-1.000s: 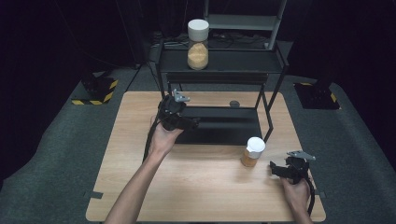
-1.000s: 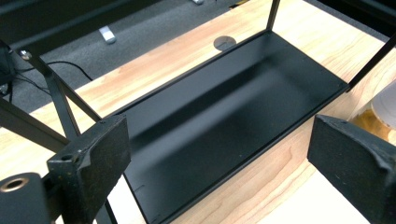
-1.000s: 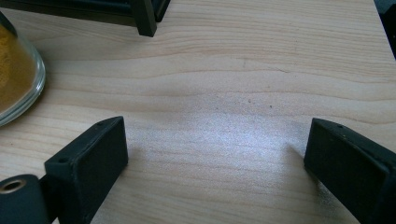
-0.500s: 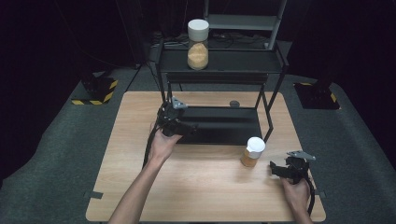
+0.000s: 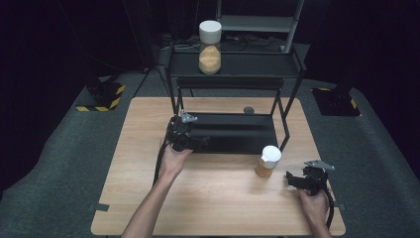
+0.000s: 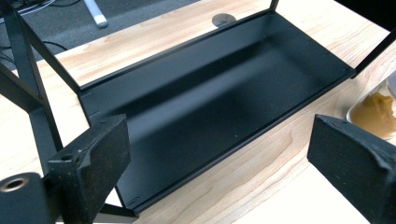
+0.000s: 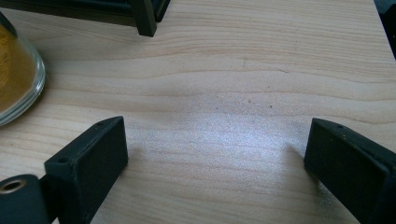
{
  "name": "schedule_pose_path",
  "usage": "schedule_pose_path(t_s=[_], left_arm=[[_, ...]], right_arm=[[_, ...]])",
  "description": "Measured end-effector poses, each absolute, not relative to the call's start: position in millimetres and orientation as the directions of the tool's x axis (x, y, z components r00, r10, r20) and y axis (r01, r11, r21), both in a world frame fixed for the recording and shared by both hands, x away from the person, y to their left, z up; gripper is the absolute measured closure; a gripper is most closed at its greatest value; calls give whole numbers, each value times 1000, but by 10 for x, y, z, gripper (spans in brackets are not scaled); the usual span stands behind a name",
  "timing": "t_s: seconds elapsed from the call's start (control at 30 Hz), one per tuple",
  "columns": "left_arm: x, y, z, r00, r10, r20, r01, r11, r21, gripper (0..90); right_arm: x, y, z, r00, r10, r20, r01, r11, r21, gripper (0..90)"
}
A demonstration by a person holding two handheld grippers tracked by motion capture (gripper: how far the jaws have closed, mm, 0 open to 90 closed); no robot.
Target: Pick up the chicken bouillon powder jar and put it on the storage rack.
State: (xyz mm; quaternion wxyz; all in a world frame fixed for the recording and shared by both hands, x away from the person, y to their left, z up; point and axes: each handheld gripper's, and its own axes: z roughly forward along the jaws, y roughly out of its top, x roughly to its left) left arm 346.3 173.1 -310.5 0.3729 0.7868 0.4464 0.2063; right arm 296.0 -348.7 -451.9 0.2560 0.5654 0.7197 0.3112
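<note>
A black two-tier metal rack (image 5: 233, 64) stands at the back of the wooden table (image 5: 218, 198). On its top shelf stands a white-lidded jar of orange powder (image 5: 210, 47). A second white-lidded jar (image 5: 269, 161) stands on the table by the rack's front right leg. My left gripper (image 5: 199, 144) hovers open at the front left of the rack's lower tray (image 6: 210, 88), nothing between its jaws (image 6: 219, 140). My right gripper (image 5: 291, 179) sits low near the table's front right, open over bare wood (image 7: 215, 140), with the jar (image 7: 14, 70) just to its left.
A small round grey disc (image 5: 248, 110) lies on the table behind the rack. The rack's thin legs (image 7: 144, 18) stand near the table jar. Yellow-and-black striped stand bases (image 5: 101, 96) sit on the dark floor to the left and right.
My left gripper has sunk from in front of the rack's upper part to the level of the lower tray. The right gripper and both jars have kept still.
</note>
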Motion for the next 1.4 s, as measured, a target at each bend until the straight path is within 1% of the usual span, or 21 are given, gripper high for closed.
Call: schedule_pose_path(t_s=[0.3, 0.57, 0.83, 1.03, 1.27, 1.4], left_arm=[[3447, 1789, -3195, 507, 861, -36, 556, -295, 777, 62], [3435, 1795, -3293, 499, 866, -35, 569, -297, 767, 63], [3406, 1795, -3468, 491, 870, -37, 580, -295, 759, 64], [3390, 1820, -3583, 489, 870, -64, 594, -278, 755, 64], [3359, 1772, -3725, 483, 874, -49, 601, -290, 745, 64], [3363, 1771, -3839, 478, 876, -63, 617, -284, 734, 64]], right_arm=[[2960, -3487, -4518, -229, 973, -16, 655, 166, 737, 54], [2960, -3487, -4518, -229, 973, -16, 655, 167, 737, 54], [2960, -3487, -4518, -229, 973, -16, 655, 167, 737, 54], [2960, -3488, -4518, -230, 973, -17, 655, 167, 737, 54], [2960, -3487, -4518, -229, 973, -16, 655, 167, 737, 54], [2960, -3487, -4518, -229, 973, -16, 655, 167, 737, 54]])
